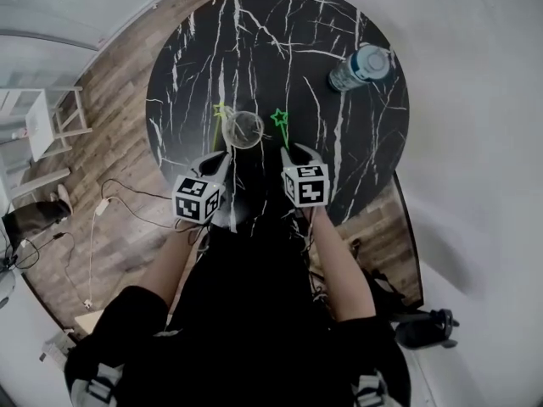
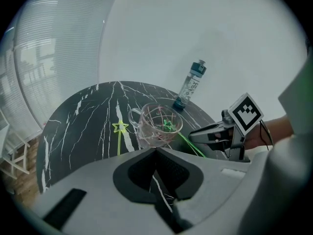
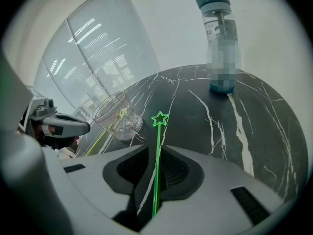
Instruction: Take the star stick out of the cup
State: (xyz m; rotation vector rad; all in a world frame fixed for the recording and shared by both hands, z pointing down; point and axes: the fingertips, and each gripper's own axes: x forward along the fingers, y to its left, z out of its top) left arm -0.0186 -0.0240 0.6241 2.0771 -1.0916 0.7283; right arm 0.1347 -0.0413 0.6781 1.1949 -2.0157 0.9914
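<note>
A clear glass cup (image 1: 243, 130) stands on the round black marble table (image 1: 339, 168). My right gripper (image 1: 288, 149) is shut on a green star stick (image 1: 280, 119), whose star sits just right of the cup and outside it. In the right gripper view the green star stick (image 3: 158, 151) runs up between the jaws of my right gripper (image 3: 157, 153), apart from the cup (image 3: 119, 115). A yellow star stick (image 1: 219, 117) lies on the table left of the cup. My left gripper (image 1: 222, 155) is shut and empty, just short of the cup (image 2: 159, 126).
A water bottle (image 1: 361, 66) stands at the table's far right. White furniture (image 1: 38, 121) and cables (image 1: 93, 219) are on the wood floor to the left. The table's near edge lies right under both grippers. A dark object (image 1: 424, 327) sits on the floor at the lower right.
</note>
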